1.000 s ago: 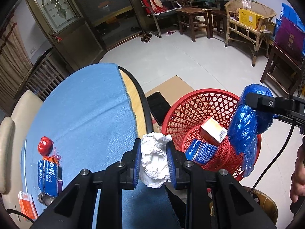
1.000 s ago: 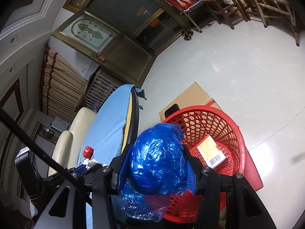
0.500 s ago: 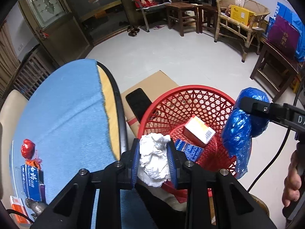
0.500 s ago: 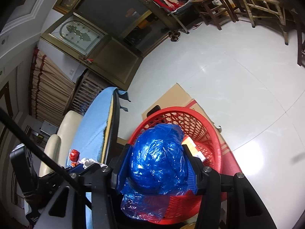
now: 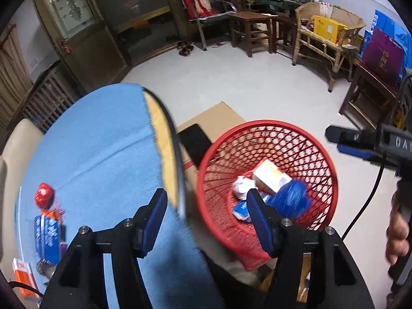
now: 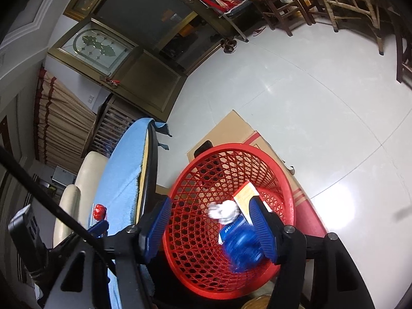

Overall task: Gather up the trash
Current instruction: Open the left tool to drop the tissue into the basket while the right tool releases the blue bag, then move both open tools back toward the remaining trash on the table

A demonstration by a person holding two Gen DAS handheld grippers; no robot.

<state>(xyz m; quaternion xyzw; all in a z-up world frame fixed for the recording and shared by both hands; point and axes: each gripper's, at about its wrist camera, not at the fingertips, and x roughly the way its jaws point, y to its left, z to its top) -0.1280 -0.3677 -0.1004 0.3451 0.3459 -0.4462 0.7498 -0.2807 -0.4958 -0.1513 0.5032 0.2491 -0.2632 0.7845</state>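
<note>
Far left on the blue-clothed round table [image 5: 97, 154], the red foil wrapper [image 5: 44, 197] and blue printed carton [image 5: 47, 234] are waiting, writing too blurred to read; they're looking light and crushable, so pinch across their middles. Your left gripper [image 5: 206, 219] and right gripper [image 6: 209, 228] are both opening, nothing between the jaws. The white tissue wad [image 6: 223, 212] and blue plastic bag [image 6: 243, 248] are dropping into the red mesh basket [image 5: 324, 159].

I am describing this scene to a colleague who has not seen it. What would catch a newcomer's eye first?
The red basket on the floor beside the blue-covered table stands out, with a blue plastic bag, a white paper wad and a small box inside. The left gripper and right gripper are opening, nothing between their jaws.
</note>
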